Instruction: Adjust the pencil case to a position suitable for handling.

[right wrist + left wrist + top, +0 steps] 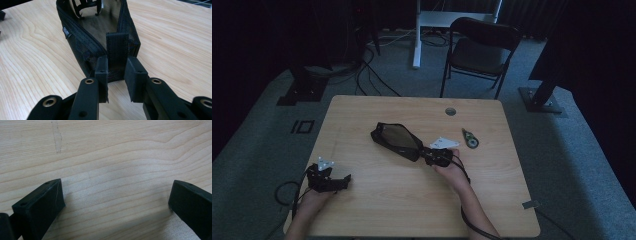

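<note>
A black mesh pouch point(396, 140) lies unzipped in the middle of the table, its mouth facing up. In the right gripper view the pouch point(82, 42) stretches away from me, and a black webbing tab point(117, 47) stands at its near end. My right gripper point(117, 75) is shut on that tab, one pad on each side. From above, the right gripper point(432, 156) meets the pouch's right end. My left gripper point(343, 181) rests at the table's front left, far from the pouch. Its jaws point(116, 200) stand wide open over bare wood.
A small green and white tape dispenser point(470, 138) lies to the right of the pouch. There is a round cable hole point(450, 111) near the table's far edge. A black folding chair point(479, 50) stands on the carpet beyond the wooden table point(362, 110).
</note>
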A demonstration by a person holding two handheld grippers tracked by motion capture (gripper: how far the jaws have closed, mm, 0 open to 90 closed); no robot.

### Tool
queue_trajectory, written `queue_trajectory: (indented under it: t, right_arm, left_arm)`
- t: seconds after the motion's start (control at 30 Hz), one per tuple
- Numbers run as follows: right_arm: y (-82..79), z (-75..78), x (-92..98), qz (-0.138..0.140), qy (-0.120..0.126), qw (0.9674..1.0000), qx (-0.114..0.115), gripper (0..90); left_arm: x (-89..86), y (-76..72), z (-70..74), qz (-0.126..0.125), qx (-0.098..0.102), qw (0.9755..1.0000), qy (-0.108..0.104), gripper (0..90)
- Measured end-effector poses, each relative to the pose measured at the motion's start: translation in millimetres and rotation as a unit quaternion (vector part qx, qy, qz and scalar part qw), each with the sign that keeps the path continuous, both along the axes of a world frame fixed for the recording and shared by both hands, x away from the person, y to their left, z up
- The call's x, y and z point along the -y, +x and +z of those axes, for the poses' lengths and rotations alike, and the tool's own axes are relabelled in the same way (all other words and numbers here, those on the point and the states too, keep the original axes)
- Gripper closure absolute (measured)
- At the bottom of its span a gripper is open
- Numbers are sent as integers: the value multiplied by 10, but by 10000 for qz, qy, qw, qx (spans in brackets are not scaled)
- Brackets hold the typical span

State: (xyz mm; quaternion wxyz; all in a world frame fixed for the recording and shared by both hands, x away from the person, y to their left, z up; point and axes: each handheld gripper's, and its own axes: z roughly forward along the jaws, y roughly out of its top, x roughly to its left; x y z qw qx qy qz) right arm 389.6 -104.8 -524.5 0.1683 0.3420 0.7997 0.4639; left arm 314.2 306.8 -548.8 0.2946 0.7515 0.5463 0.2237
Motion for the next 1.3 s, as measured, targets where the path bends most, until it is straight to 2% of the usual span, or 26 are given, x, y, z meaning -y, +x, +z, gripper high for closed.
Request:
queue_trajectory:
  t: [0.17, 0.43, 0.6, 0.7, 0.9, 1.0, 1.3]
  right_arm:
    - [-66, -10, 147, -151, -42, 9999, 57, 733]
    - [-194, -43, 435, -465, 123, 9988, 34, 733]
    - [-280, -31, 576, -597, 5, 9982, 109, 733]
    - [-331, -36, 658, -674, 20, 9977, 99, 733]
    - [-443, -37, 754, -888, 125, 9959, 135, 733]
    - [-511, -58, 766, -927, 16, 9955, 219, 733]
    - [-720, -57, 870, -1088, 142, 9939, 137, 734]
  left_arm:
    - [0, 0, 0, 2, 0, 10000, -2, 2]
    - [0, 0, 0, 1, -1, 10000, -1, 2]
    - [0, 0, 0, 2, 0, 10000, -2, 2]
    - [0, 0, 0, -1, 0, 10000, 0, 2]
    - [0, 0, 0, 2, -1, 10000, -2, 2]
    - [0, 0, 0, 2, 0, 10000, -2, 2]
    - [0, 0, 0, 2, 1, 10000, -2, 2]
